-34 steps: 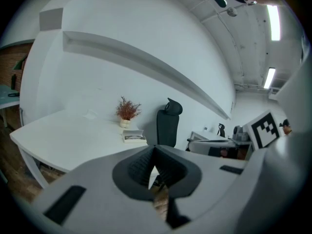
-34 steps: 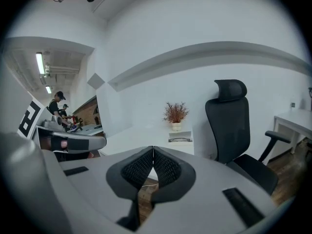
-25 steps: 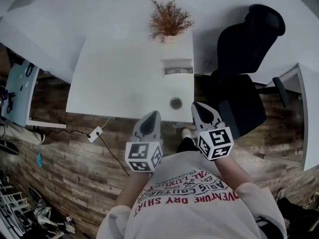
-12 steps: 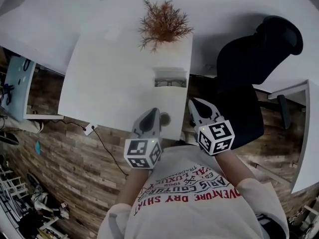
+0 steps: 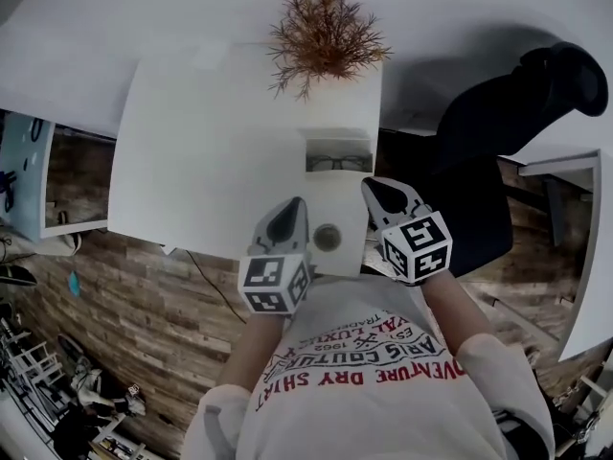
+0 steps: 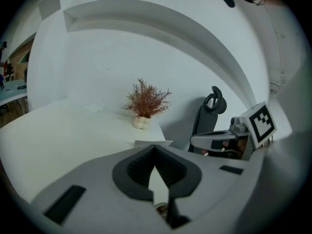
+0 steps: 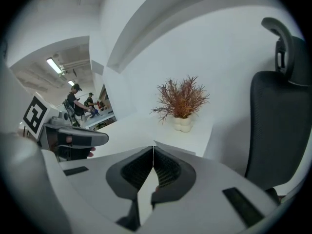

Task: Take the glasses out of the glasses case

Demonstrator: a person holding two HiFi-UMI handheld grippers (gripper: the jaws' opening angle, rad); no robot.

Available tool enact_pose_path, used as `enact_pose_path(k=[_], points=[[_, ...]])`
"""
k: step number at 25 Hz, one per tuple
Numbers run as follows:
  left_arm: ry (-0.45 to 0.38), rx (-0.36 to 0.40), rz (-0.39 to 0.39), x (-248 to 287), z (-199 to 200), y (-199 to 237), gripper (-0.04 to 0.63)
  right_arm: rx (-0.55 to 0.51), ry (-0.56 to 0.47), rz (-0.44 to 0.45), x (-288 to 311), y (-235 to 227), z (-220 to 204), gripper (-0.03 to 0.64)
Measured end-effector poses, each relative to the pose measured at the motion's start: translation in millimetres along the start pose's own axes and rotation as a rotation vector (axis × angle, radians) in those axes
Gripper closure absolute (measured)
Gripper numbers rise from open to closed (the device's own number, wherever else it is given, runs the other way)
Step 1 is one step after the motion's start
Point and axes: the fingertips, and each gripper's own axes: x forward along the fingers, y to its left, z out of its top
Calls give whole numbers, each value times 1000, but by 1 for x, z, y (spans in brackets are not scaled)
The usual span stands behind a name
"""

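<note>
A white glasses case (image 5: 337, 142) lies open near the right edge of the white table (image 5: 211, 142), with dark-framed glasses (image 5: 337, 163) inside it. My left gripper (image 5: 295, 205) hovers over the table's near edge, short of the case and to its left, shut and empty. My right gripper (image 5: 374, 188) hangs at the table's right edge just beside the case's near right corner, also shut on nothing. In the left gripper view the case's (image 6: 153, 143) pale edge shows just above the closed tips (image 6: 155, 147). The right gripper view shows only its closed tips (image 7: 153, 147), not the case.
A small round object (image 5: 328, 237) sits on the table between the two grippers. A dried reddish plant (image 5: 324, 36) in a white pot stands at the table's far edge. A black office chair (image 5: 498, 132) is close on the right, with another desk (image 5: 579, 247) beyond it.
Both grippers have moved forward and down, from in front of the table to over its near edge. The case lies closer to them and the glasses inside show.
</note>
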Motion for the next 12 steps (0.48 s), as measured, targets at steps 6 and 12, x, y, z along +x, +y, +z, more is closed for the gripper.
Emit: enact_pose_path(k=[6,12], points=[[47,22,-62,25,9,28,594,-79,123,28,43,0,-6,603],[82,17,-92,44,7,48,594,-208,267,48,78,-3,-19,600]])
